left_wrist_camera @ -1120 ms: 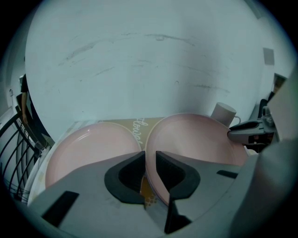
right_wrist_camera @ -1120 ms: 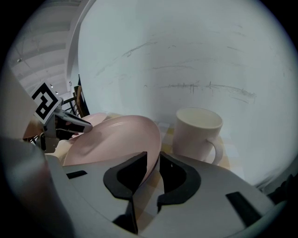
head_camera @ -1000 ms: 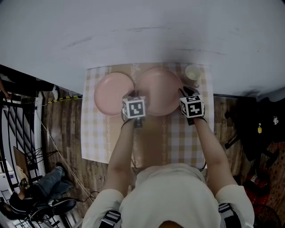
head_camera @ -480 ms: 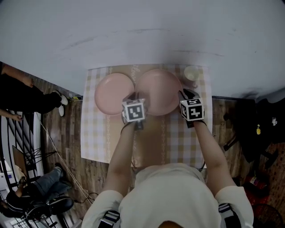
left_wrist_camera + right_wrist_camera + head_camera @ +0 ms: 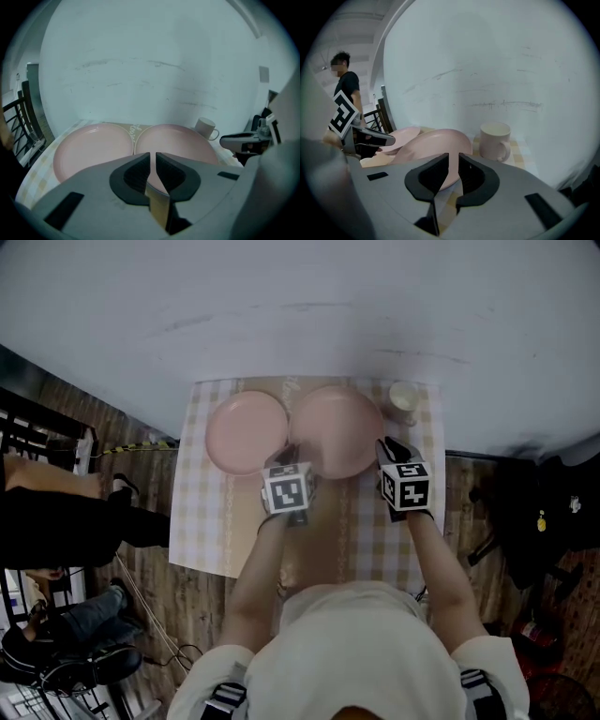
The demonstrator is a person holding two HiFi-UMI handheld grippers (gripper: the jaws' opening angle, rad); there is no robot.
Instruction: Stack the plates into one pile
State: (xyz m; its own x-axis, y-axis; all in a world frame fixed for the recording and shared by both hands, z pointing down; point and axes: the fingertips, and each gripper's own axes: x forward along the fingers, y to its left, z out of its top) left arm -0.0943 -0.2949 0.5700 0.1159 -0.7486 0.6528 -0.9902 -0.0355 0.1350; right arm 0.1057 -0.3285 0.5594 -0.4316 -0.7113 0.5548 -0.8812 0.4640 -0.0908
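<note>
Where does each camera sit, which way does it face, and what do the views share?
Head view: on the person's head, looking steeply down; both forearms, left gripper and right gripper show.
Left gripper view: rides that gripper, faces the wall; its jaws, which have just been closing, pinch the right plate.
Right gripper view: rides that gripper, faces the mug; its jaws pinch the same plate.
Shared: all show that plate.

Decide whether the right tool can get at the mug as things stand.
Probably not yet. The way to the mug is free, but the right tool has just closed its jaws further on the rim of the right-hand pink plate, so it must release that first.
</note>
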